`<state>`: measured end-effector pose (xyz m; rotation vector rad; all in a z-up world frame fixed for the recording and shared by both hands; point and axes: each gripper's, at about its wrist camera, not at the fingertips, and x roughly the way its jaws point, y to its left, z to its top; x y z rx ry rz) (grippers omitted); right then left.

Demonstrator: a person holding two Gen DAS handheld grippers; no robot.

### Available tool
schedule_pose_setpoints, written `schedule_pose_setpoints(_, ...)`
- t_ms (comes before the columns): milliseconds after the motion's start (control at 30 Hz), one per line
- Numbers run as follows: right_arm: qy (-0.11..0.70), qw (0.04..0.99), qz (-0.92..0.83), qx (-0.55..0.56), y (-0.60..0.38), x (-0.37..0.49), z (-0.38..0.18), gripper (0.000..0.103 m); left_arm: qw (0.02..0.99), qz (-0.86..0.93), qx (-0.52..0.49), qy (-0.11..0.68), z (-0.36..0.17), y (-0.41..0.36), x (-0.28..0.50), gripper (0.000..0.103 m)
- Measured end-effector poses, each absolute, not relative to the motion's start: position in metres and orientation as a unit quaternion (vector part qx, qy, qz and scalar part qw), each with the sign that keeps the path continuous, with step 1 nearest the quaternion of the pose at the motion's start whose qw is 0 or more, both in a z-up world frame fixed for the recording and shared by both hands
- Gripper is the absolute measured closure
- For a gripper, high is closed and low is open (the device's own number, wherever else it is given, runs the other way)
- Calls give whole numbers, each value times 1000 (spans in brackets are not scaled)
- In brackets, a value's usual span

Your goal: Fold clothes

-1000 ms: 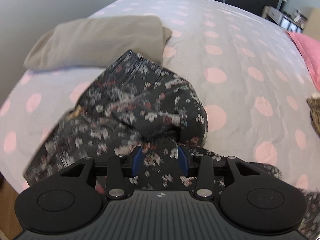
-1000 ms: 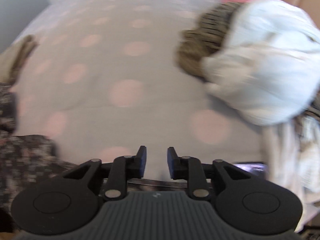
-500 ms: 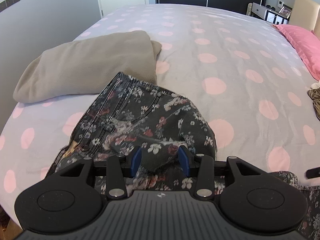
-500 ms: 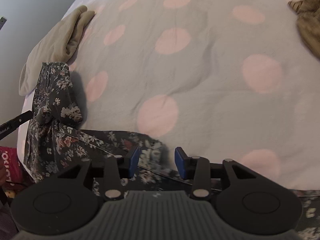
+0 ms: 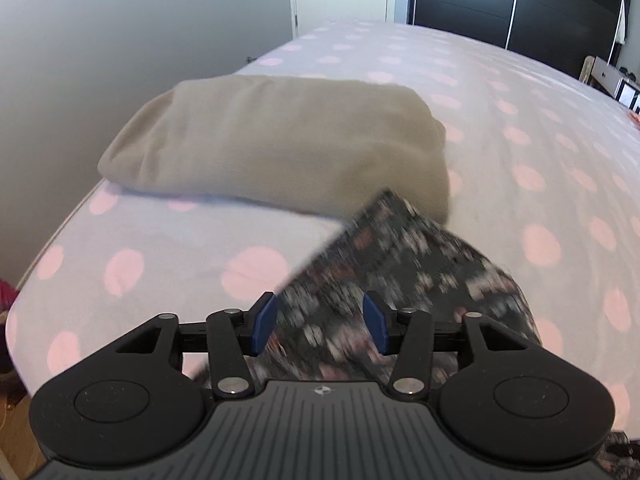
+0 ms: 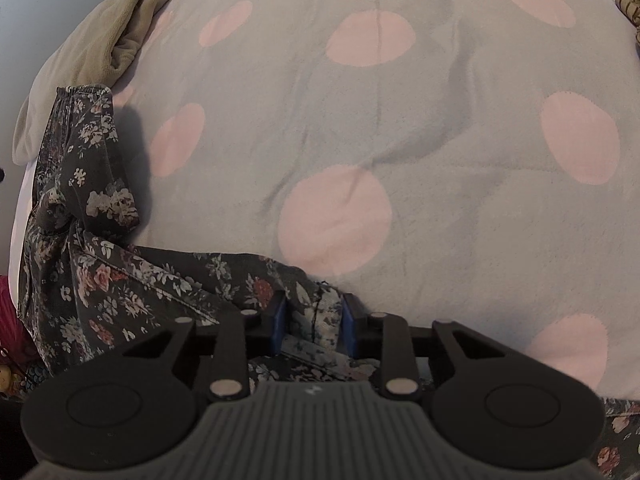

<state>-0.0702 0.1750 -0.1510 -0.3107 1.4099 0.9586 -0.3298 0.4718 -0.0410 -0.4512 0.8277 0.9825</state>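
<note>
Dark floral-print cotton garment (image 6: 120, 280) lies along the near edge of the lilac bedspread with pink polka dots (image 6: 400, 120), one part raised in a bunched column at the left of the right wrist view, the rest trailing flat toward the right gripper (image 6: 314, 322); that gripper's blue-padded fingers (image 6: 278, 320) stand close together with a seamed fold of the garment pinched between them, cloth touching both pads; in the left wrist view the same garment (image 5: 400, 264) is blurred, a raised flap of it sloping up from the left gripper (image 5: 320, 326) toward the far side; the left gripper's blue fingertips (image 5: 264, 322) are spread apart with the fabric lying between them, and whether they press it I cannot tell; just beyond the flap's tip rests a folded beige knit garment (image 5: 280, 140), flat on the bedspread near the grey wall (image 5: 120, 40); dark wardrobe doors (image 5: 520, 8) stand past the bed's far end.
</note>
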Motion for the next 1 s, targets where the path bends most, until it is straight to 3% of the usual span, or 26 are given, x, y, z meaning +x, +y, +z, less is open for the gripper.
schedule_pose_setpoints(300,619,645,425,-141,176,-71,-153,69,825,366,-198,384,-71,523,-295,40)
schedule_pose_setpoints(533,622,641,427,-142,177,-69,-156,69,823,355,-206,393,-89,538,-276,40)
schedule_pose_setpoints(600,621,642,427,-142,179,-69,-157,71,820,354,-216,394,-93,540,-273,49)
schedule_pose_setpoints(633,620,643,428,-142,179,-70,-156,72,819,353,-222,394,-95,541,-272,63)
schedule_pose_setpoints(667,617,644,429,-142,180,-71,-155,74,818,352,-227,394,-97,542,-270,71)
schedule_pose_setpoints(700,614,646,431,-142,181,-72,-153,76,816,352,-232,395,-99,543,-269,87)
schedule_pose_setpoints(733,610,648,434,-142,182,-73,-151,79,815,351,-238,395,-101,544,-267,95)
schedule_pose_setpoints(1000,547,689,465,-100,172,-71,-103,86,817,417,-219,333,-63,530,-292,100)
